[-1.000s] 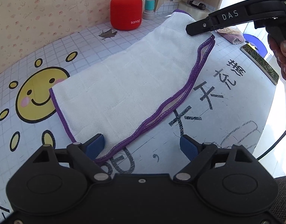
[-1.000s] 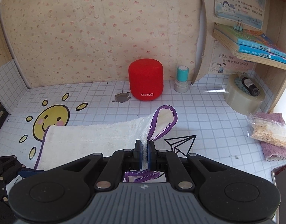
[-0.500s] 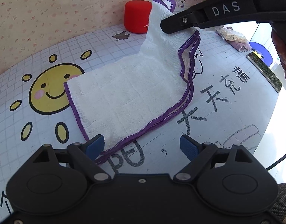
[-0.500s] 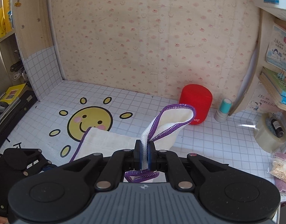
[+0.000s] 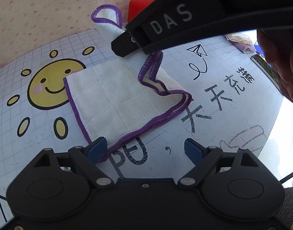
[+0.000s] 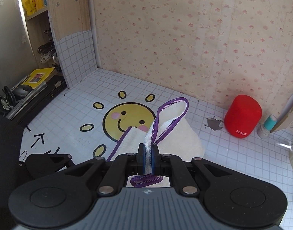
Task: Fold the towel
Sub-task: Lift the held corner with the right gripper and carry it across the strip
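The right gripper (image 6: 148, 158) is clenching its jaws on a corner of the towel (image 5: 115, 99), the white cloth pinched flat between the blue pads and its purple hem curling up in a loop above them. From the left wrist view that gripper is hanging over the table (image 5: 232, 72), the lifted end of the towel rising to it while the rest is lying flat beside the yellow sun drawing (image 5: 50, 84), one fold of cloth buckling up in the middle. The left gripper (image 5: 144, 149) is sitting low at the towel's near corner with its jaws spread wide and released; its left pad is lying right against the purple edge, though whether it is pressing on the cloth I cannot tell. A hand (image 5: 280, 67) is gripping the right tool at the right edge. Further out, a red speaker (image 6: 243, 117) is standing against the patterned wall, with a small teal-capped bottle (image 6: 267, 126) just beside it.
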The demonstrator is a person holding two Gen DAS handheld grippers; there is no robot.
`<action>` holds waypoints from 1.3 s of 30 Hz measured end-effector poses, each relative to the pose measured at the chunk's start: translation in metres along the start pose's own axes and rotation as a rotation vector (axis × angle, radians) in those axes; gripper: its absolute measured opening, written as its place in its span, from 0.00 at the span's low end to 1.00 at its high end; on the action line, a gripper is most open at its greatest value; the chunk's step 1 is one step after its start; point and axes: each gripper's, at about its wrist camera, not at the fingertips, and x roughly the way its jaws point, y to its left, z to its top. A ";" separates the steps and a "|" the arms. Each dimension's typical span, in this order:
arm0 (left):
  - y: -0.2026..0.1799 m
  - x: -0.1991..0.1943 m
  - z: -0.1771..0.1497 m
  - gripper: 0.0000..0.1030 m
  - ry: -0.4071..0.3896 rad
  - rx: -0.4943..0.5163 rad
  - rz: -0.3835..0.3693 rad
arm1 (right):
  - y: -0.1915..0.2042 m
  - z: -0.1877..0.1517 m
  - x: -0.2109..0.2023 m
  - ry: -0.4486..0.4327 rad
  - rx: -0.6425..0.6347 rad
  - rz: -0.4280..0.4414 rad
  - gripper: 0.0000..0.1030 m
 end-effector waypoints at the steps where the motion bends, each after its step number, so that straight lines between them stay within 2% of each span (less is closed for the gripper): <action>1: 0.001 0.000 0.000 0.86 -0.002 -0.004 -0.004 | 0.002 0.000 0.003 0.006 -0.005 0.008 0.05; 7: 0.009 -0.005 -0.003 0.86 -0.015 -0.044 -0.023 | 0.009 0.002 0.018 0.042 -0.027 0.055 0.05; 19: 0.008 -0.008 -0.008 0.86 -0.024 -0.040 -0.030 | 0.027 0.011 0.034 0.118 -0.172 0.127 0.05; 27: 0.007 -0.008 -0.011 0.86 -0.036 -0.023 -0.036 | 0.031 0.011 0.050 0.192 -0.220 0.191 0.05; 32: 0.006 -0.008 -0.013 0.86 -0.041 -0.027 -0.036 | 0.026 0.012 0.059 0.224 -0.175 0.240 0.07; 34: 0.004 -0.007 -0.014 0.86 -0.042 -0.026 -0.033 | 0.023 0.012 0.061 0.228 -0.146 0.265 0.10; 39: 0.001 -0.006 -0.015 0.86 -0.043 -0.022 -0.025 | 0.014 0.017 0.050 0.187 -0.100 0.299 0.14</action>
